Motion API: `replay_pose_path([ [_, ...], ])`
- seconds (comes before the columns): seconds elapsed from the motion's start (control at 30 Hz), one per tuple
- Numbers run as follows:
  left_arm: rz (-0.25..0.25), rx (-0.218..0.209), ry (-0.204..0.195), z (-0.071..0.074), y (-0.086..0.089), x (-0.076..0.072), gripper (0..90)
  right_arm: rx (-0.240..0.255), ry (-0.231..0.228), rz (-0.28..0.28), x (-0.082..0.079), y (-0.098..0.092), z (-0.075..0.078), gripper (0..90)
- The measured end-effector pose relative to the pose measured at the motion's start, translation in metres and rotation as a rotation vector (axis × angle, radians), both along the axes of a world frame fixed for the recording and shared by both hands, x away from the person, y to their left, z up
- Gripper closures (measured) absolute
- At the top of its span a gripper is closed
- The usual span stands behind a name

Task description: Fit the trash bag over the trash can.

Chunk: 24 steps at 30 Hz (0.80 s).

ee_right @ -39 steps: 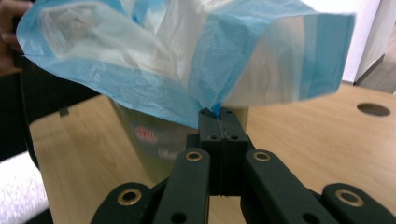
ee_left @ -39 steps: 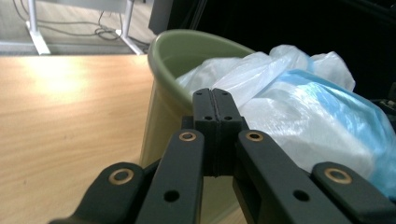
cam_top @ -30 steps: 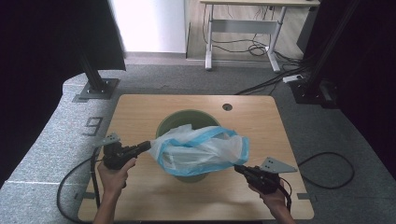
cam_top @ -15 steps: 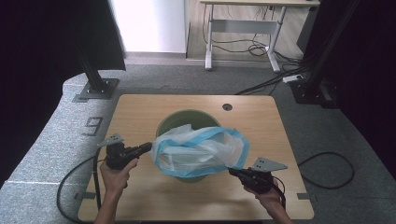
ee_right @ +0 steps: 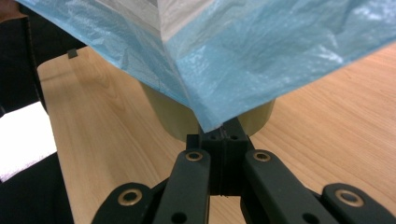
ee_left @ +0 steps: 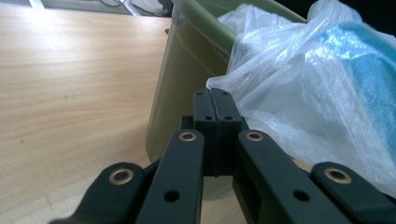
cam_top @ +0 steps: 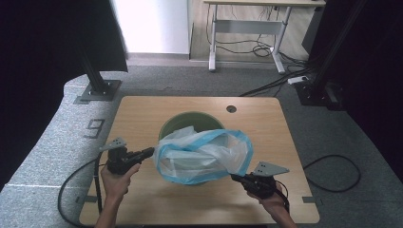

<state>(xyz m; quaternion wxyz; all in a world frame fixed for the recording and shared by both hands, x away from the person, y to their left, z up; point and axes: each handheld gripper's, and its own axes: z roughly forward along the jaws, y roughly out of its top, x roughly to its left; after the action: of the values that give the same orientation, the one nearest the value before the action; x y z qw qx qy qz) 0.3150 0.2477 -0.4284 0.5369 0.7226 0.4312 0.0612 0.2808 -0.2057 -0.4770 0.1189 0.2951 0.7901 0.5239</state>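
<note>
one green bin stands mid-table, on one wooden table, and one clear plastic bag with a blue rim is stretched over the bin's near side. there are two claws, one in each hand. the left claw, at the bag's left edge, is pressed together on a pinch of the bag's film. the right claw, at the near right, is likewise clamped on the bag's blue rim, pulling it taut.
</note>
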Motion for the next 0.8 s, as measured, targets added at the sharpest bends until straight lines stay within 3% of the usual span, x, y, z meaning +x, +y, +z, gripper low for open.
replay_pose_path([
  [0.33,0.034,0.022,0.036,-0.003,-0.001,0.009,90.0,-0.002,0.02,0.005,0.006,0.002,0.003,89.0],
  [0.43,0.038,0.022,0.014,0.004,-0.002,0.007,89.7,-0.007,0.027,-0.003,0.007,0.003,0.002,89.0],
  [0.47,0.026,-0.01,-0.002,0.012,-0.001,0.002,79.0,-0.014,0.02,-0.005,0.007,0.004,0.004,89.0],
  [0.67,0.063,-0.005,-0.073,0.035,0.002,-0.011,64.1,-0.011,0.017,-0.007,0.007,0.004,0.007,89.0],
  [0.8,0.037,-0.008,-0.1,0.049,-0.003,-0.015,54.9,-0.015,0.012,-0.014,0.007,0.004,0.008,89.0],
])
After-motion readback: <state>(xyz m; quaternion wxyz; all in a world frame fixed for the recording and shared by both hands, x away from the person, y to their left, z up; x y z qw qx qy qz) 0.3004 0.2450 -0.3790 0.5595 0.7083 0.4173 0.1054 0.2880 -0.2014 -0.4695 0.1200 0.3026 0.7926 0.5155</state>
